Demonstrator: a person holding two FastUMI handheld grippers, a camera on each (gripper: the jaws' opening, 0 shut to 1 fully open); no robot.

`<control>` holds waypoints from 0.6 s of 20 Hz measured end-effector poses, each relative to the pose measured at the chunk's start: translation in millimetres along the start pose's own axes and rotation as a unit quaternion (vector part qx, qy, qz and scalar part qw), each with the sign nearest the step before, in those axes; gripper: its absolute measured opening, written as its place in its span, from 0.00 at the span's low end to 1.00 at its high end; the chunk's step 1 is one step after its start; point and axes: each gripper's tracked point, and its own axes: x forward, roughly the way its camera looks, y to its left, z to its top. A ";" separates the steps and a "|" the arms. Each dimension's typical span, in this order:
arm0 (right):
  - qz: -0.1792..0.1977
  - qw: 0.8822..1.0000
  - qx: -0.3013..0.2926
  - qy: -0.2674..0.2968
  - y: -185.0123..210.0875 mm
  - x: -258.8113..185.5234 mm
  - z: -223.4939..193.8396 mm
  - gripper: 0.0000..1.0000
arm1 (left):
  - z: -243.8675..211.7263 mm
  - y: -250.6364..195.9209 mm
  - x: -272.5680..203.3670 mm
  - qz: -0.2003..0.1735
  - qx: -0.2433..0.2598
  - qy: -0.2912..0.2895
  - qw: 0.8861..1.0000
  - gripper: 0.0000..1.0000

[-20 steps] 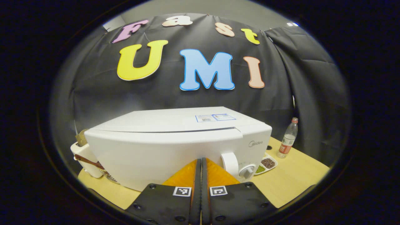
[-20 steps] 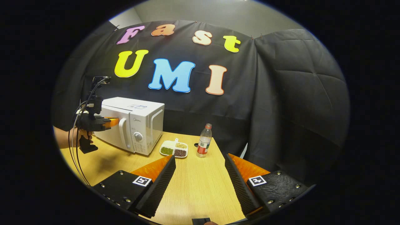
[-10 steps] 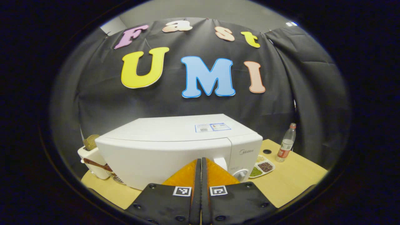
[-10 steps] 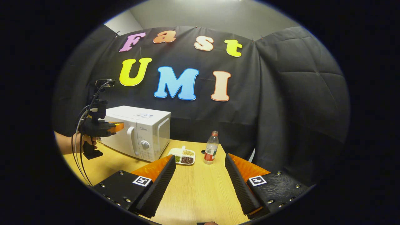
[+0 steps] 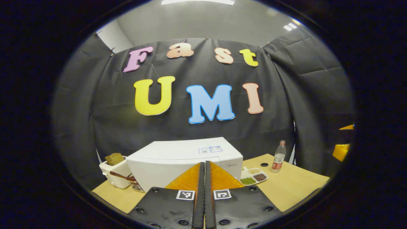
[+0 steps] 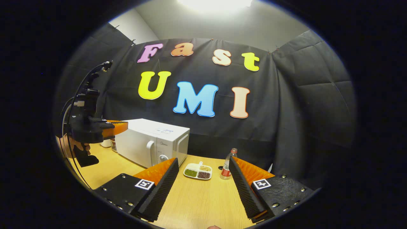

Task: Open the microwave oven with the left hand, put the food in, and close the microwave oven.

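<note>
Microwave (image 6: 152, 143) door's stiff, shut; grab the handle (image 6: 150, 152) at 9 o'clock of the knob. Left gripper (image 5: 204, 168) pinched tight (holding nothing), right gripper (image 6: 203, 173) wide.

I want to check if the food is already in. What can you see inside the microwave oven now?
Nothing inside is visible: the microwave oven has its door closed, so the cavity is hidden. A divided dish of beans sits on the table beside it.
</note>
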 end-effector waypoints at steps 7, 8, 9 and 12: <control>0.004 1.000 0.002 -0.022 29.1 -11.2 9.9 0.97 | 25.5 12.9 -62.1 0.015 -0.007 -0.021 1.000 0.07; 0.000 1.000 0.005 -0.024 32.5 -13.9 11.6 0.97 | 26.3 17.2 -73.2 0.021 -0.004 -0.024 0.999 0.07; -0.002 1.000 0.012 -0.027 36.2 -17.4 14.2 0.97 | 28.0 22.2 -84.3 0.024 -0.001 -0.026 0.999 0.07; -0.006 0.999 0.036 -0.037 53.1 -29.0 22.5 0.97 | 24.6 28.4 -118.2 0.020 -0.005 -0.025 0.999 0.08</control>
